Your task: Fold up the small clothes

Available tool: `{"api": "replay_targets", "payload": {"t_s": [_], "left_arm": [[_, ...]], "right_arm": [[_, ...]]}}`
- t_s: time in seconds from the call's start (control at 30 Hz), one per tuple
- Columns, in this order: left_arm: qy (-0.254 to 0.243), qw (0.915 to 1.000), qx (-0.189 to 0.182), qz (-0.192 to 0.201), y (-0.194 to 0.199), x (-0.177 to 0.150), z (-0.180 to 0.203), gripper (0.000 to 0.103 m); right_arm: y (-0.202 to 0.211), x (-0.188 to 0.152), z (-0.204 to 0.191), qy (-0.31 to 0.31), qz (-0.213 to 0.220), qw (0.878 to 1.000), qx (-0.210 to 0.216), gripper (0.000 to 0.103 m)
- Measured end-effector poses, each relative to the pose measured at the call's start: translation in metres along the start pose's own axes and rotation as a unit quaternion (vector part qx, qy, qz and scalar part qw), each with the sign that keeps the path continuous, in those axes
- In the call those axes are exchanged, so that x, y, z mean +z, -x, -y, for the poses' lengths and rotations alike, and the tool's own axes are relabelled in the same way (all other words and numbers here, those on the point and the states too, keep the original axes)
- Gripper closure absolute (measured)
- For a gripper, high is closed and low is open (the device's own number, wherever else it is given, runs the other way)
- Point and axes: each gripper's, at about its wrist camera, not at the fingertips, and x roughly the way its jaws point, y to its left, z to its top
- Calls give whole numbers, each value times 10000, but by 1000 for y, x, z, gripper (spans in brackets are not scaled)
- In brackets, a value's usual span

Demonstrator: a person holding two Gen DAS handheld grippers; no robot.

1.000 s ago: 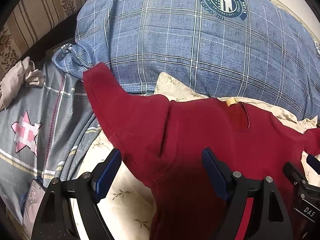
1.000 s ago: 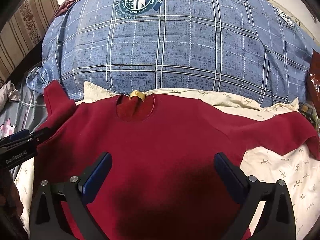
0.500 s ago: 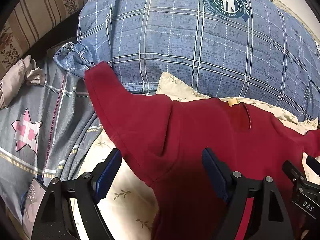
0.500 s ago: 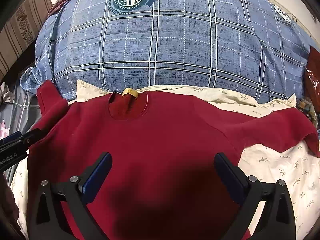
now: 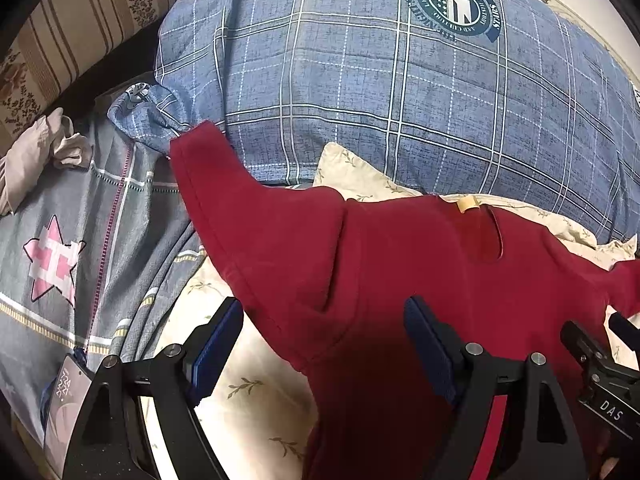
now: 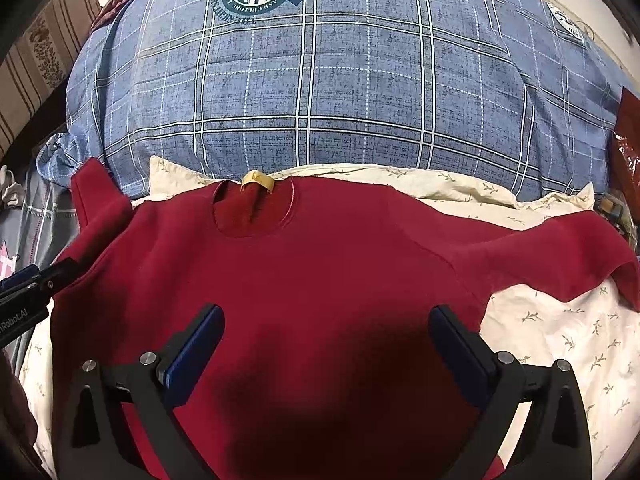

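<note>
A small dark red long-sleeved top (image 6: 320,272) lies flat, front up, on a cream floral sheet, collar with a yellow label (image 6: 258,180) toward the pillow. It also shows in the left wrist view (image 5: 400,264). Its left sleeve (image 5: 224,196) runs up to the pillow's corner; its right sleeve (image 6: 560,256) lies spread out to the right. My left gripper (image 5: 324,320) is open and empty above the top's left armpit edge. My right gripper (image 6: 326,324) is open and empty above the chest. The right gripper's tip (image 5: 600,352) shows at the left view's right edge.
A big blue plaid pillow (image 6: 340,80) lies right behind the collar. A grey quilt with a pink star (image 5: 56,260) lies to the left, with a beige crumpled cloth (image 5: 44,152) and a phone (image 5: 64,408) on it. The cream floral sheet (image 6: 560,340) shows at the right.
Both grippers have shifted slightly; the views slid a little across the top. The jaws have stayed open and the top has not moved.
</note>
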Motion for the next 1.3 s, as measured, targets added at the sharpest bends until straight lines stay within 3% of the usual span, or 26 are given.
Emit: {"api": "replay_targets", "payload": {"t_s": [1.3], "left_arm": [[228,9997,-11,-66,-2,3,-10,21]], "right_arm": [[-3,1,-3,-11,-62,10000,75,1]]}}
